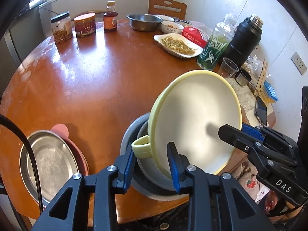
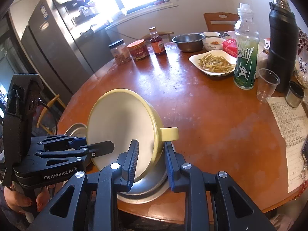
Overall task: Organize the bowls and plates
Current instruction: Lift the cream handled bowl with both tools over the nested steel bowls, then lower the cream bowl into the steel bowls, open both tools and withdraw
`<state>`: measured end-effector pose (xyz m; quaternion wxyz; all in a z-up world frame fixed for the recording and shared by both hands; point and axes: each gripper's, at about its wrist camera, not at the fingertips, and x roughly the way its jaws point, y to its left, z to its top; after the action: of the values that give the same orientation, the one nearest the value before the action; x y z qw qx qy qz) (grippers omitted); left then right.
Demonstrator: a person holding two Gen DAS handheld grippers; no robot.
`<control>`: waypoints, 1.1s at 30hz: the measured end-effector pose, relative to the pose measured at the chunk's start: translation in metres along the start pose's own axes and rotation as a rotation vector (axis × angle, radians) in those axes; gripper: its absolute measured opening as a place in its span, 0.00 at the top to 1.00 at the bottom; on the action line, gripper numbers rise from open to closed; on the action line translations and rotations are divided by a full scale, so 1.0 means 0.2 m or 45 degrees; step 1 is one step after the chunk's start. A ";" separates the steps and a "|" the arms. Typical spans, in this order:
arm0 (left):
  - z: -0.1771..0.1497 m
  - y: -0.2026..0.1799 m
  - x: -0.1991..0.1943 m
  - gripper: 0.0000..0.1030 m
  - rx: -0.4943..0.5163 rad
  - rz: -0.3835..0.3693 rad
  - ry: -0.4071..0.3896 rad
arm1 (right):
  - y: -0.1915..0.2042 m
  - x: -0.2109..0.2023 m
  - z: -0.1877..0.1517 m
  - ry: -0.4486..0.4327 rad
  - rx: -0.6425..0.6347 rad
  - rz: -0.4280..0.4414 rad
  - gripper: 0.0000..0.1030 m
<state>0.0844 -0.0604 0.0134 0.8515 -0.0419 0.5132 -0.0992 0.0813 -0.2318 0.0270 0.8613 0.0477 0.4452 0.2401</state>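
Note:
A pale yellow bowl [image 1: 194, 115] with a side handle [image 1: 141, 146] hangs tilted over nested steel bowls [image 1: 129, 134] at the table's near edge. My left gripper [image 1: 150, 165] is shut on the bowl at that handle, with one pad inside the wall. My right gripper [image 1: 233, 130] is shut on the opposite rim. In the right wrist view the yellow bowl [image 2: 119, 127] sits between my right gripper [image 2: 151, 159] and my left gripper [image 2: 96, 144], above the steel bowls [image 2: 146, 190]. A steel plate [image 1: 50, 161] lies on a pink plate [image 1: 59, 130] to the left.
At the round wooden table's [image 1: 86, 80] far side stand jars [image 1: 84, 25], a sauce bottle [image 1: 110, 17], a steel basin [image 1: 144, 22] and a white dish of food [image 1: 178, 45]. At the right are a green bottle [image 2: 245, 57], black flask [image 2: 282, 44], plastic cup [image 2: 267, 84] and a paper sheet [image 2: 290, 130].

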 end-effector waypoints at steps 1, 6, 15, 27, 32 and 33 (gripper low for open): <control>-0.01 0.00 0.00 0.68 -0.001 -0.001 0.008 | 0.00 0.00 -0.01 0.006 -0.003 0.003 0.72; -0.08 -0.01 0.00 0.67 0.009 -0.020 0.055 | -0.01 0.02 -0.07 0.062 -0.002 0.025 0.72; -0.09 0.02 0.06 0.66 -0.019 -0.026 0.113 | -0.02 0.07 -0.09 0.110 0.008 0.027 0.72; -0.07 0.06 0.08 0.65 -0.043 -0.046 0.128 | -0.02 0.11 -0.08 0.135 0.033 0.069 0.62; -0.08 0.07 0.07 0.64 -0.055 -0.068 0.128 | -0.03 0.10 -0.08 0.138 0.037 0.064 0.61; -0.08 0.08 0.07 0.64 -0.057 -0.067 0.129 | -0.03 0.09 -0.07 0.133 0.033 0.051 0.59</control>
<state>0.0788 -0.0483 -0.0095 0.8203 -0.0694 0.5566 -0.1122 0.0805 -0.2307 0.0028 0.8312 0.0551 0.4918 0.2535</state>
